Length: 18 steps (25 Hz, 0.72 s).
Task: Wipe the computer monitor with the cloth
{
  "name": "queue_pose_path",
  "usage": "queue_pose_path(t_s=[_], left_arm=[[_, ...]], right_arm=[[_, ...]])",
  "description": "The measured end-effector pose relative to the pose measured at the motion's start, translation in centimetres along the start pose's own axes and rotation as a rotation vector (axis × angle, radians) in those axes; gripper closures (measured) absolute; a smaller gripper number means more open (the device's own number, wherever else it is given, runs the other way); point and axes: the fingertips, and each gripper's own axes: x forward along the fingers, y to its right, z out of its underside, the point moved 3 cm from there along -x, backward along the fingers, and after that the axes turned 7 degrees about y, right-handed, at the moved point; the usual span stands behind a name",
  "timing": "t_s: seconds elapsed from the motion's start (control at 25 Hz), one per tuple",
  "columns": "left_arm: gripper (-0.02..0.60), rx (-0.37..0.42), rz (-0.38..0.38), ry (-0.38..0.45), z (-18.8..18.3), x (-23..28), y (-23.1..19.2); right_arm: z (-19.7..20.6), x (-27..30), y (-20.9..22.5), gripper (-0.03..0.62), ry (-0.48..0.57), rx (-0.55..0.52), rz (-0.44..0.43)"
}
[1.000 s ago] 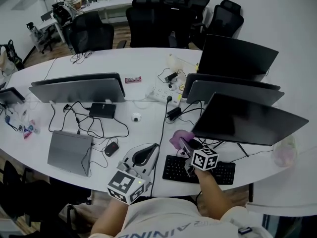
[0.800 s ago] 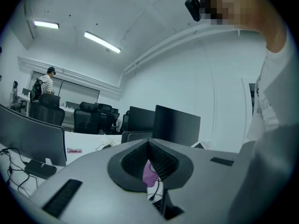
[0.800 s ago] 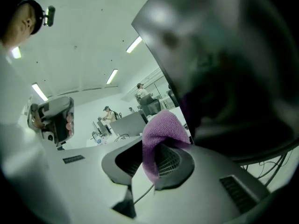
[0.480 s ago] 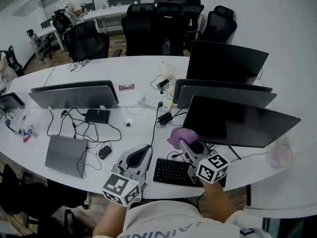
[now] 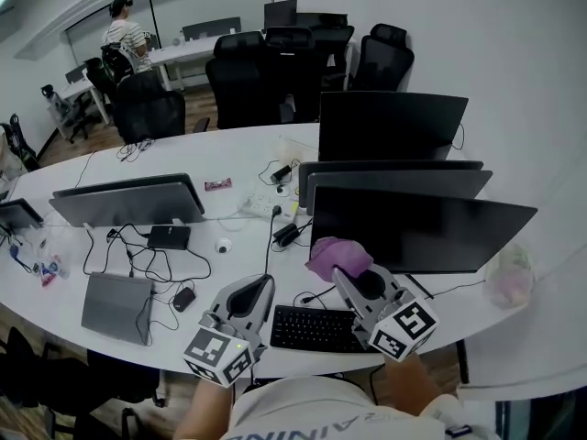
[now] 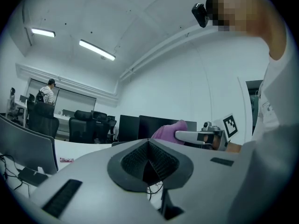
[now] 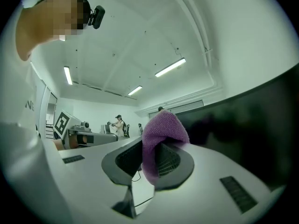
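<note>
Right gripper [image 5: 342, 272] clamped on purple cloth [image 5: 334, 254], cloth near lower left corner of nearest monitor [image 5: 431, 227], above keyboard [image 5: 315, 328] on white table [image 5: 229, 159], left gripper [image 5: 253, 290] closed, empty, beside keyboard, further monitors [image 5: 393, 174] stacked close behind.

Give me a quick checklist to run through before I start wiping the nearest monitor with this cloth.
1. Grip: purple cloth clamped in the right tongs: ok.
2. Padding: cloth bunches out past the tong tips, so fabric should meet the screen first: ok.
3. Contact: cloth touching the nearest black flat monitor: cannot tell; it sits by the screen's lower left corner.
4. Screen face unobstructed: ok.
5. Other hand: left tongs shut, empty, away from the monitor: ok.
</note>
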Motion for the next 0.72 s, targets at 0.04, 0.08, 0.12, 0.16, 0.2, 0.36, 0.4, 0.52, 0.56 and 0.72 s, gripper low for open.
queue_pose_path(t_s=[0.04, 0.08, 0.12, 0.16, 0.2, 0.36, 0.4, 0.52, 0.56, 0.72], left_arm=[[0.577, 0.002, 0.002, -0.002, 0.0, 0.1, 0.3], [0.577, 0.003, 0.003, -0.004, 0.0, 0.2, 0.6], [0.577, 0.002, 0.005, -0.007, 0.0, 0.2, 0.9], [0.577, 0.002, 0.006, -0.010, 0.1, 0.2, 1.1], [0.577, 0.004, 0.008, -0.012, 0.1, 0.1, 1.3], [0.577, 0.011, 0.002, -0.007, 0.0, -0.1, 1.5], [0.577, 0.011, 0.002, -0.006, 0.0, -0.2, 1.6], [0.577, 0.008, 0.003, -0.008, 0.2, -0.3, 1.9], [0.577, 0.006, 0.005, -0.009, 0.2, -0.4, 2.0], [0.577, 0.009, 0.009, -0.004, 0.1, -0.5, 2.1]], right_arm=[[-0.1, -0.3, 0.1, 0.539, 0.005, -0.001, 0.000], [-0.2, -0.5, 0.2, 0.539, 0.007, 0.001, 0.001], [-0.2, -0.6, 0.3, 0.539, 0.009, 0.004, 0.003], [-0.2, -0.8, 0.4, 0.539, 0.010, 0.008, 0.007], [-0.2, -0.9, 0.5, 0.539, 0.012, 0.011, 0.010], [-0.4, -1.0, 0.5, 0.539, 0.021, 0.009, 0.009], [-0.4, -1.0, 0.4, 0.539, 0.021, 0.006, 0.007], [-0.5, -1.2, 0.3, 0.539, 0.020, 0.007, 0.005], [-0.5, -1.2, 0.2, 0.539, 0.021, 0.011, 0.003], [-1.0, -1.2, 0.0, 0.539, 0.032, 0.022, -0.013]])
